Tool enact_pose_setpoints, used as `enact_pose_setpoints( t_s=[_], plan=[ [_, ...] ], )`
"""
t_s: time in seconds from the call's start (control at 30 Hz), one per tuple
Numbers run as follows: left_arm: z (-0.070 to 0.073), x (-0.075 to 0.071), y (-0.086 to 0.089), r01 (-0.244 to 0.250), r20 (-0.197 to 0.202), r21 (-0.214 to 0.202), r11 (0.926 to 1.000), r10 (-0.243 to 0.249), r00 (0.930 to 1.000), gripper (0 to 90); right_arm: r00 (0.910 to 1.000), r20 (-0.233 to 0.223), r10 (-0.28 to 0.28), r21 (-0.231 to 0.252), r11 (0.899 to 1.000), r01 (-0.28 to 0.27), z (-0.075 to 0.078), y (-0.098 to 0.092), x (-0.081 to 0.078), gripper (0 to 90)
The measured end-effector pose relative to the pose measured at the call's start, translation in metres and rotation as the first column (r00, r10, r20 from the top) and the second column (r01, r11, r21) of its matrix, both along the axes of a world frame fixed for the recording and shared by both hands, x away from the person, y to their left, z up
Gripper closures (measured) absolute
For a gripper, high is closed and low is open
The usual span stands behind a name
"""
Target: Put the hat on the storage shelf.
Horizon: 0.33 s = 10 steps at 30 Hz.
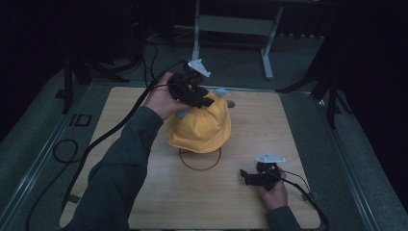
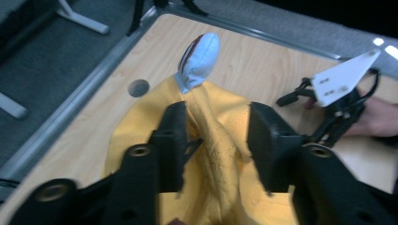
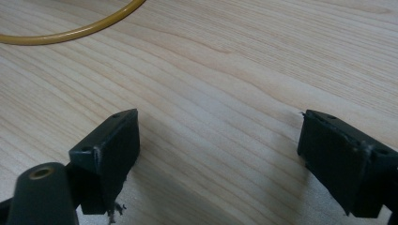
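Note:
A yellow fabric hat (image 1: 199, 127) sits draped over a stand in the middle of the wooden table, with a yellow ring (image 1: 199, 161) on the board below it. A pale blue padded tip (image 2: 199, 61) with dark red stripes pokes out at the hat's far side. My left gripper (image 1: 204, 100) is at the hat's top. In the left gripper view its jaws (image 2: 216, 110) stand apart, with a raised fold of the hat (image 2: 218, 154) between them, not pinched. My right gripper (image 1: 248, 175) rests low near the front right, open over bare wood (image 3: 218, 136). The ring's arc (image 3: 70, 28) lies ahead of it.
The table (image 1: 288, 134) has a metal rim and grey floor around it. A small dark round spot (image 2: 139, 87) marks the board beyond the hat. A grey stand's legs (image 1: 267, 53) rise behind the table. Black cables (image 1: 96, 144) trail off the left side.

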<state>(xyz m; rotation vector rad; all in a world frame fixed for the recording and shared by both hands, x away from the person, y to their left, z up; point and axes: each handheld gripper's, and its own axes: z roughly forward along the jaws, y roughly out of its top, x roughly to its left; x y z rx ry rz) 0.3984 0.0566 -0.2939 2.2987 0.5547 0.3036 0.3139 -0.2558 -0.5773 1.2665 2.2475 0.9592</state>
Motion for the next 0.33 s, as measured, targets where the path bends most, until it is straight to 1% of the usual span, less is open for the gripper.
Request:
enact_pose_setpoints(
  t_s=[0.03,0.07,0.1,0.13,0.17,0.2,0.23,0.33],
  plan=[
    [0.000,0.000,0.000,0.000,0.000,0.000,1.0000,0.000,1.0000,53.6,1.0000,0.000,0.000,0.000,1.000,0.000,0.000,0.000,0.000,13.1],
    [0.002,0.001,0.003,-0.008,-0.012,-0.010,0.9999,0.008,0.9999,51.4,1.0000,0.000,0.000,0.000,1.000,0.000,0.000,0.000,0.000,13.0],
    [0.003,0.001,0.006,-0.015,-0.015,-0.027,0.9995,0.014,0.9998,49.5,1.0000,0.000,0.000,0.000,1.000,0.000,0.000,0.000,0.000,13.1],
    [0.005,0.000,0.010,-0.020,-0.018,-0.047,0.9987,0.019,0.9997,49.5,1.0000,0.000,0.000,0.000,1.000,0.000,0.000,0.000,0.000,13.1],
    [0.005,0.000,0.010,-0.020,-0.018,-0.047,0.9987,0.019,0.9997,48.4,1.0000,0.000,0.000,0.000,1.000,0.000,0.000,0.000,0.000,13.1],
    [0.007,-0.001,0.019,-0.036,-0.011,-0.078,0.9963,0.035,0.9993,48.4,1.0000,0.000,0.000,-0.001,1.000,0.000,0.000,0.000,0.000,13.1],
    [0.008,-0.001,0.022,-0.043,-0.007,-0.084,0.9955,0.043,0.9991,44.6,1.0000,0.001,0.000,-0.001,1.000,0.000,0.000,0.000,0.000,13.1],
    [0.010,-0.004,0.031,-0.058,-0.001,-0.102,0.9931,0.058,0.9983,42.7,1.0000,0.001,0.000,-0.001,1.000,0.000,0.000,0.000,0.000,13.1]
  ],
)
